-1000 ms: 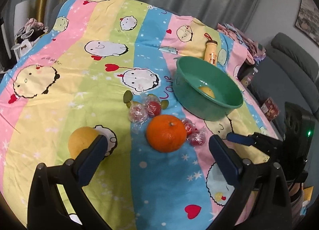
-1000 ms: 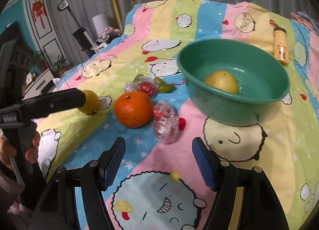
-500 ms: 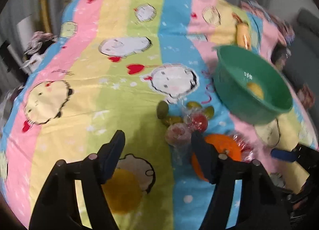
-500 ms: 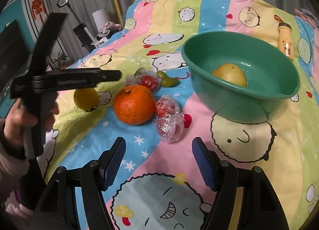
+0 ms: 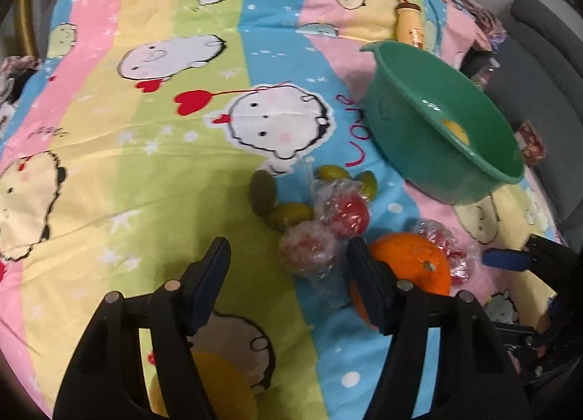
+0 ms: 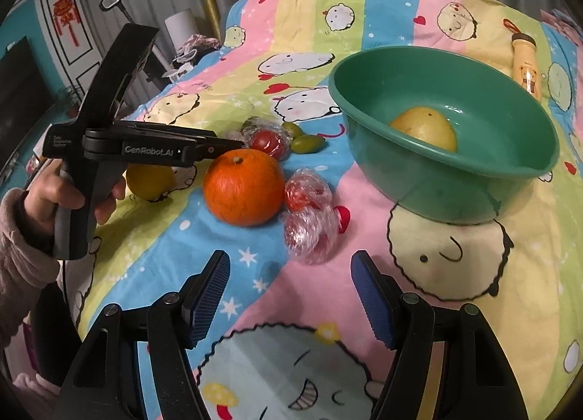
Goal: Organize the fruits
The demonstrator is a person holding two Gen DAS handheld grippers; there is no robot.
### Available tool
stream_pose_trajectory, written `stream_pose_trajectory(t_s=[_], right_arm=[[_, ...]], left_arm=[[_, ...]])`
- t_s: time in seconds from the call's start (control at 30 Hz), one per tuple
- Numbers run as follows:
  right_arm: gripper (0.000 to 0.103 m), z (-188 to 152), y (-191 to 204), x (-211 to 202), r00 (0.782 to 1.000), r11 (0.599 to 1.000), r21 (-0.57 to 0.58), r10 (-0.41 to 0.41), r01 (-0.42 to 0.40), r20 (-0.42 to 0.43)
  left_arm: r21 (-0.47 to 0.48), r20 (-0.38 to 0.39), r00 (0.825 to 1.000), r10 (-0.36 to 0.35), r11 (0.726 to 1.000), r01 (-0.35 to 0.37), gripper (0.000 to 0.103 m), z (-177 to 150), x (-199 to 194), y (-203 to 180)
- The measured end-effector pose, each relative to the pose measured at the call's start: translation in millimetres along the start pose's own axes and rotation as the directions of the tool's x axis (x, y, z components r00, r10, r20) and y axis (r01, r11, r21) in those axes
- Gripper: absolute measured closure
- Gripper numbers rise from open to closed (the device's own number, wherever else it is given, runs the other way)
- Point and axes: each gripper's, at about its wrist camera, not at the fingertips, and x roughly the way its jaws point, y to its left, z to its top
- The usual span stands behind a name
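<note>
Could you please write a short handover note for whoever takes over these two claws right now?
Left claw: its jaws have just been closing, but nothing is between them; it hangs over the sheet near the loose yellow fruit.
Right claw: open, empty, over the sheet short of the wrapped fruits.
Done: one yellow fruit lies in the green basin.
Left on the sheet: the orange, the loose yellow fruit beside it, four wrapped red fruits on either side of the orange, and the small green fruits behind them.
The bottle behind the basin is no fruit.
</note>
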Motion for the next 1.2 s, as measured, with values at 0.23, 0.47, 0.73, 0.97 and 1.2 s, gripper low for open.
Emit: stream_pose_trajectory(t_s=[0.23, 0.47, 0.73, 0.97, 1.2], right_arm=[[0.032, 9.8, 1.5, 10.5, 1.0, 1.0, -0.002, -0.014, 0.014, -0.015], [0.043, 16.7, 0.2, 25.8, 0.999, 1.0, -0.003, -0.005, 0.005, -0.051], [0.07, 14.2, -6.0, 29.7, 0.999, 1.0, 0.019, -0.01, 0.011, -0.049], [0.07, 9.9, -7.8, 5.6, 1.0, 1.0, 0.023, 0.014, -0.014, -0.005], [0.07, 16.3, -15.7, -37.6, 0.991, 0.999, 0.041, 0.018, -0.024, 0.132]], left_arm=[[-0.006, -0.038, 0.997, -0.067, 0.998, 0.067, 0.06, 4.5, 5.7, -2.2], [0.004, -0.017, 0.995, -0.094, 0.996, 0.094, 0.069, 1.5, 4.7, -4.6], [-0.016, 0.005, 0.995, -0.097, 0.995, 0.097, 0.071, -6.8, -1.0, 0.8], [-0.071, 0.047, 0.996, -0.081, 0.994, 0.084, 0.071, -17.5, -25.7, 13.0], [-0.048, 0.136, 0.987, -0.085, 0.995, 0.092, 0.07, -11.5, -67.8, -6.6]])
